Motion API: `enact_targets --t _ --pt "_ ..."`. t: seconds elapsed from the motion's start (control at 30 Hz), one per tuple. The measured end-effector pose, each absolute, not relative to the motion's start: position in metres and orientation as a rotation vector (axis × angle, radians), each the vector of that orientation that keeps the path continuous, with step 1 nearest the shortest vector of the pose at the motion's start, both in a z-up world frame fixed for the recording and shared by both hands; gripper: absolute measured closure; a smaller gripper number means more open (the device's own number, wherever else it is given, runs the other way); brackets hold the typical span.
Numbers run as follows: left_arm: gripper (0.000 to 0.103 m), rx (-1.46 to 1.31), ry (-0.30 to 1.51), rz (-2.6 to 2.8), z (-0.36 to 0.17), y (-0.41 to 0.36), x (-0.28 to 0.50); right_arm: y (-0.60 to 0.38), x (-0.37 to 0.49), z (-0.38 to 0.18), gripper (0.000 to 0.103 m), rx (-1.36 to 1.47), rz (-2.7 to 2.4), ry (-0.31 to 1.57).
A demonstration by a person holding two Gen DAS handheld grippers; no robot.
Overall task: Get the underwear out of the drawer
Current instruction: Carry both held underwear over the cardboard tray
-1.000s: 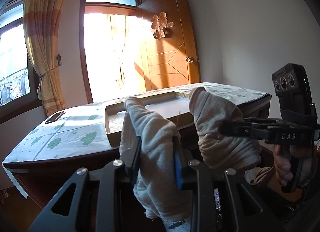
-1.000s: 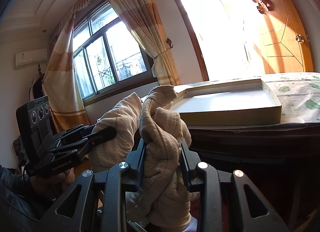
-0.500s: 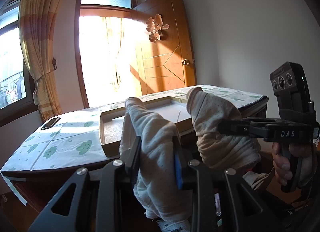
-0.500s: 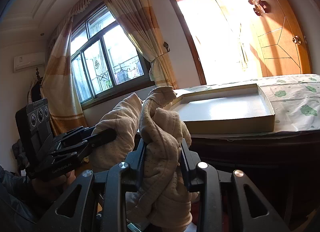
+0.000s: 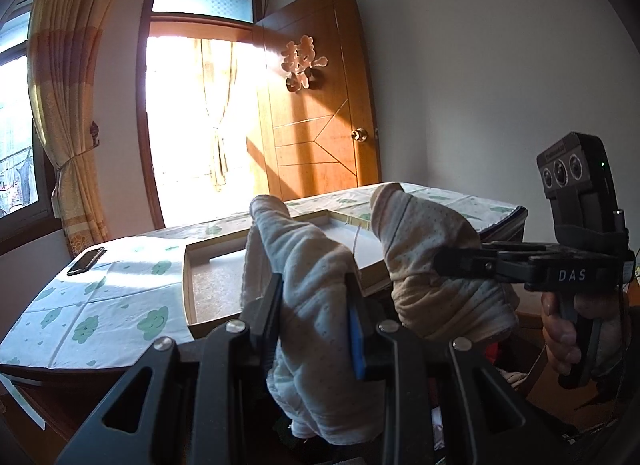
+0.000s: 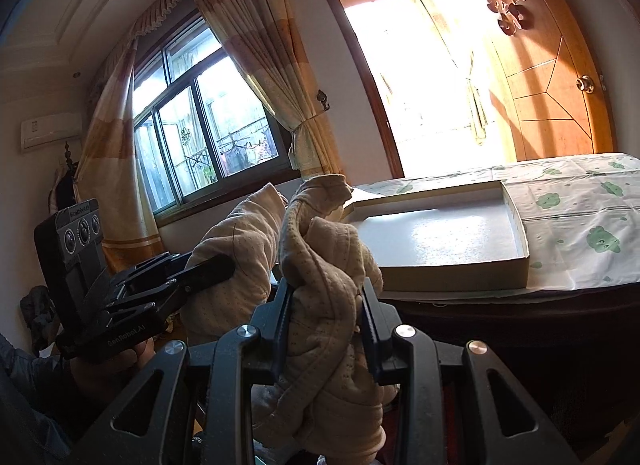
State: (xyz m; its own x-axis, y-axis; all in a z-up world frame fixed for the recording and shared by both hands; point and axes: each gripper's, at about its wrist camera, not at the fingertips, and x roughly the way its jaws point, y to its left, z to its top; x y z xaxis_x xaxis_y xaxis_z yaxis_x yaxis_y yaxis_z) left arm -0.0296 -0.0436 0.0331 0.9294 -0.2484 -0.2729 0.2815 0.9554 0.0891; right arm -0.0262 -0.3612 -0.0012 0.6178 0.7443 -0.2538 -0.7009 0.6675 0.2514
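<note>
Now both claws pinch one piece of underwear [image 5: 320, 297]: the left claw [image 5: 314, 317] grips one end, the right claw [image 6: 326, 317] the other. It hangs just before the counter [image 5: 100, 305], near the flat box [image 6: 440, 233]. Lifting looks done; setting down is left.

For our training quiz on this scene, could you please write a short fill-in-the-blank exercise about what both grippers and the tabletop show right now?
1. Both the left gripper and the right gripper have their jaws shut on the cream dotted cotton underwear, so it is held at ___ places.
2. The shallow cardboard box tray on the cloud-patterned tablecloth holds ___.
3. The black phone lies on the tablecloth near the ___ window.
4. The brown wooden door stands ___.

Missing words: two; nothing; curtained; open
</note>
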Motion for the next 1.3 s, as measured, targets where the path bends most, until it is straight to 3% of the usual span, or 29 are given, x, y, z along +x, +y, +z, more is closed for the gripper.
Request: enact_targets --t 0.67,1.3 --pt "0.076 0.109 0.282 -0.326 0.058 -0.049 0.018 -0.368 0.005 0.043 0.070 0.099 0.787 0.346" --pt "0.076 0.105 0.349 -0.351 0.081 -0.061 0.099 -0.371 0.084 0.075 0.070 0.055 0.702 0.402"
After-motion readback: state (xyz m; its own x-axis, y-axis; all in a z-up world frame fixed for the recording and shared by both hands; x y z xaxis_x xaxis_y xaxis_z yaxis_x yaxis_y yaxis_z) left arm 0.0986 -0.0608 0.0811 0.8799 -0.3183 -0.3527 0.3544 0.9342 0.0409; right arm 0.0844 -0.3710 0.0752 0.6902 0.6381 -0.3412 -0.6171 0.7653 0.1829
